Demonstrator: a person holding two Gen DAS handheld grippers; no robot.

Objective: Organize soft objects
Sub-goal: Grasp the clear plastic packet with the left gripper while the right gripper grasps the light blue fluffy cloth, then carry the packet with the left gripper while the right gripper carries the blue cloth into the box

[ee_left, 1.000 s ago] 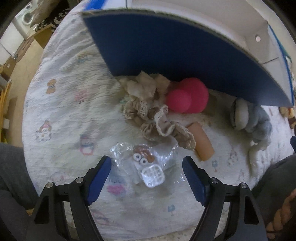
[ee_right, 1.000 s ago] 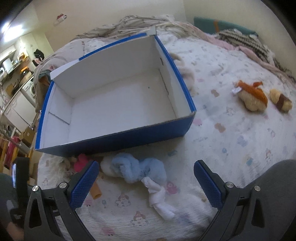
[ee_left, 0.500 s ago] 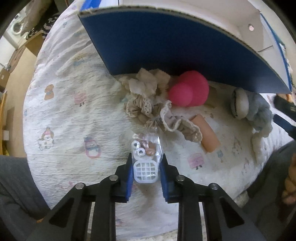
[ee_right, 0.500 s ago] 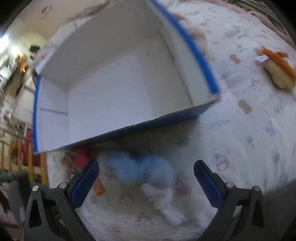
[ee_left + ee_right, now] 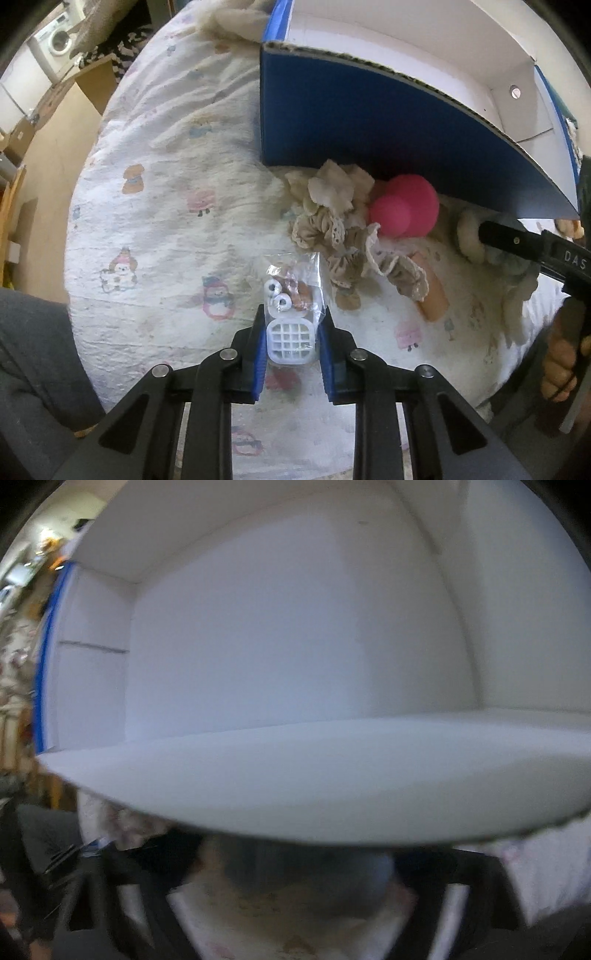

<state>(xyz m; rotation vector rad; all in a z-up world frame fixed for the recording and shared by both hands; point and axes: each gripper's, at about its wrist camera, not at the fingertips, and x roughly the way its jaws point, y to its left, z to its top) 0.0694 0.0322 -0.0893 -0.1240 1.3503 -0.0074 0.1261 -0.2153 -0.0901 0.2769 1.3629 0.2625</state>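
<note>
My left gripper [image 5: 291,332] is shut on a clear plastic bag [image 5: 293,295] holding a white grid piece and small round trinkets, lifted a little off the bedspread. Beyond it lie beige lace scrunchies [image 5: 340,225], a pink plush [image 5: 404,210] and a peach roll [image 5: 434,299], against the blue-sided white box [image 5: 369,122]. My right gripper reaches in at the left wrist view's right edge [image 5: 517,240], over a blue-grey plush [image 5: 476,236]. The right wrist view is blurred; a blue-grey mass [image 5: 306,878] sits between its dark fingers, and the box interior [image 5: 277,635] fills the view.
The bed is covered by a white quilt with cartoon prints [image 5: 166,221]. Its left edge drops to a wooden floor [image 5: 48,155]. A person's dark-clad legs [image 5: 33,362] are at the near left. A cream cloth [image 5: 240,22] lies behind the box.
My left gripper closed on the plastic bag and lifted it slightly. My right gripper moved down to the blue-grey plush close under the box wall, and its view blurred.
</note>
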